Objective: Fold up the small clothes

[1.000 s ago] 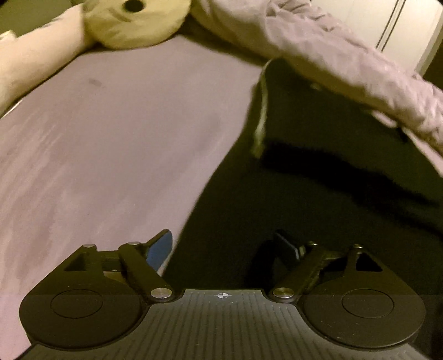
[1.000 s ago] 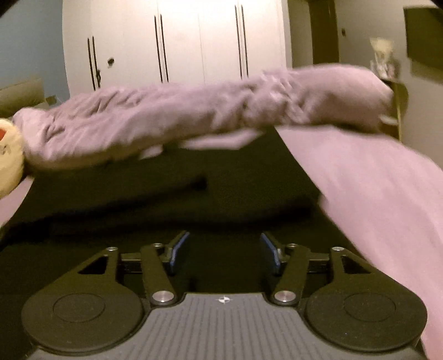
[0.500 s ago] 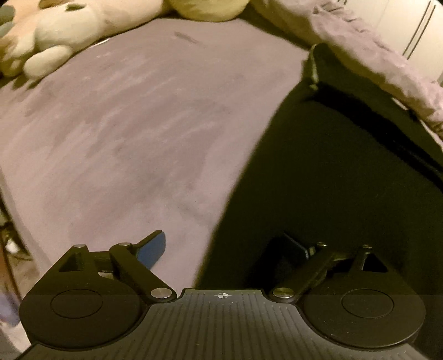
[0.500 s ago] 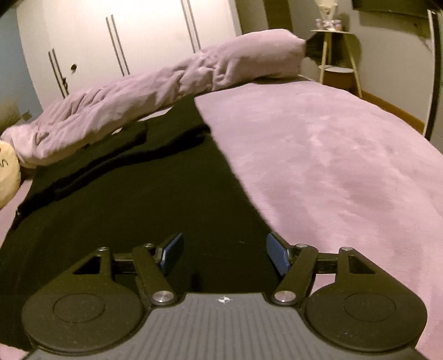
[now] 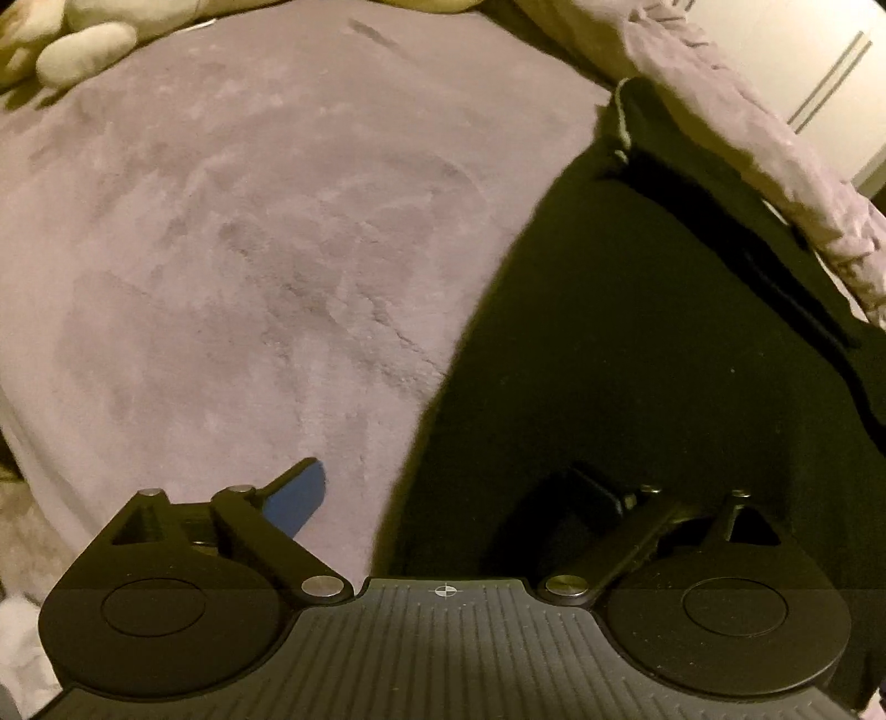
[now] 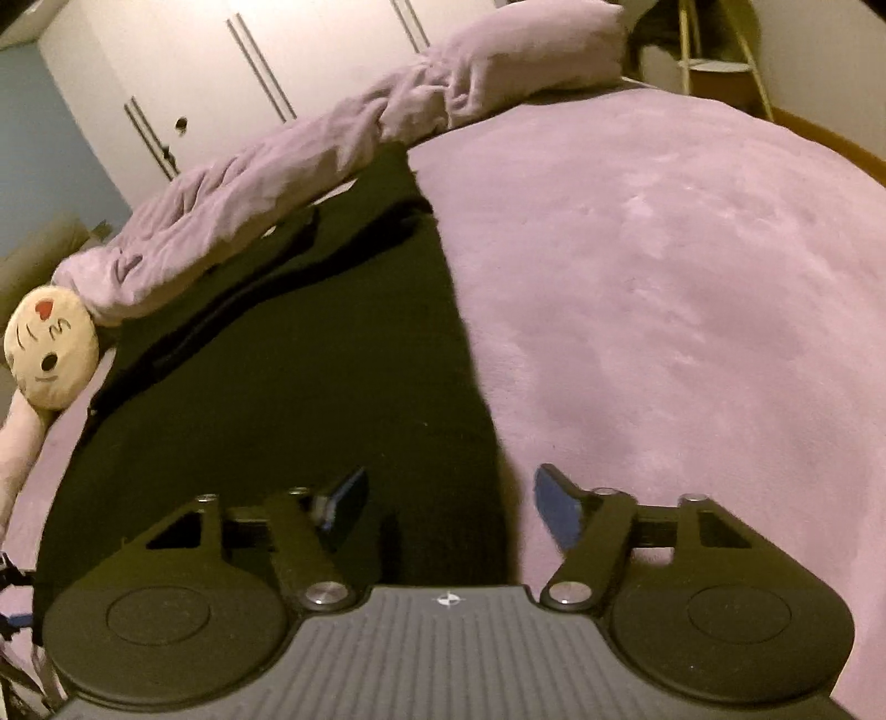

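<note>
A black garment [image 5: 637, 343] lies spread flat on a purple bed cover [image 5: 249, 221]. It also shows in the right wrist view [image 6: 310, 354], with a fold line across its far part. My left gripper [image 5: 443, 493] is open above the garment's left edge, with one finger over the cover and the other over the black cloth. My right gripper [image 6: 448, 504] is open above the garment's right edge, its left finger over the cloth and its right finger over the cover [image 6: 664, 277]. Neither gripper holds anything.
A bunched purple blanket [image 6: 332, 149] lies along the far side of the garment. A round plush face [image 6: 50, 354] sits at the left and a cream plush toy [image 5: 83, 50] at the far left corner. White wardrobe doors [image 6: 221, 66] and a small stand [image 6: 714, 61] are behind the bed.
Both grippers have pulled back and risen from low over the garment, so more of the bed shows. Both stayed open.
</note>
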A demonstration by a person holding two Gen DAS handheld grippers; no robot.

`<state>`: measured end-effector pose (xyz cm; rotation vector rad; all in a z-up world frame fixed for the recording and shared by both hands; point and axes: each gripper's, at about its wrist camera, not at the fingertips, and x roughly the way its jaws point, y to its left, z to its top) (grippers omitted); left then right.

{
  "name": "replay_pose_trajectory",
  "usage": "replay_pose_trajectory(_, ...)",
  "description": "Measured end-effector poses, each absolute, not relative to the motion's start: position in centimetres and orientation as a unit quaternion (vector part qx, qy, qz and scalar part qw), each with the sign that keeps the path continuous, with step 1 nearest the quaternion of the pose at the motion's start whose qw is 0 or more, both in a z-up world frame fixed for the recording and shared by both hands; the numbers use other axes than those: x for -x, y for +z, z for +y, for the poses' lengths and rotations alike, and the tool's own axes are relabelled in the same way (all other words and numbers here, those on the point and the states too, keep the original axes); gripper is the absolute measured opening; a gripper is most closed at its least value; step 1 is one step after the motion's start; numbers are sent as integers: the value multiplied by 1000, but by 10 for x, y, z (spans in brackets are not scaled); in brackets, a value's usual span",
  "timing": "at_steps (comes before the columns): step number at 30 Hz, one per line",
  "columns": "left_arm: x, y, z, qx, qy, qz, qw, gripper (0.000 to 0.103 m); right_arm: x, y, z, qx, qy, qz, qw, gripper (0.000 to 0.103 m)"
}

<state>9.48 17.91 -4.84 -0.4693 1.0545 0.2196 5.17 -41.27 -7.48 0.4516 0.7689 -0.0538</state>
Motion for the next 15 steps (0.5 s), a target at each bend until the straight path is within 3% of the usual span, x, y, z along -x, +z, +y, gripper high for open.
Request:
replay_pose_trajectory(2,-96,-48,176,208,102,502,833,85,-58,-75,-413,-217,-18,372,902,48)
replay_pose_trajectory(8,-85,-45,168,166,67,516,837,62,-71,-75,-409,-198,15,381,903,26)
replay_pose_trajectory(12,-79,-43,171,183,43,526,829,38,-70,-72,-413,-188,46,393,899,23)
replay_pose_trajectory(13,-78,-41,172,193,36,527,827,28,-69,-70,-415,-187,53,397,897,22)
replay_pose_trajectory(15,-76,-39,174,216,17,527,822,19,-67,-68,-417,-185,68,401,895,20)
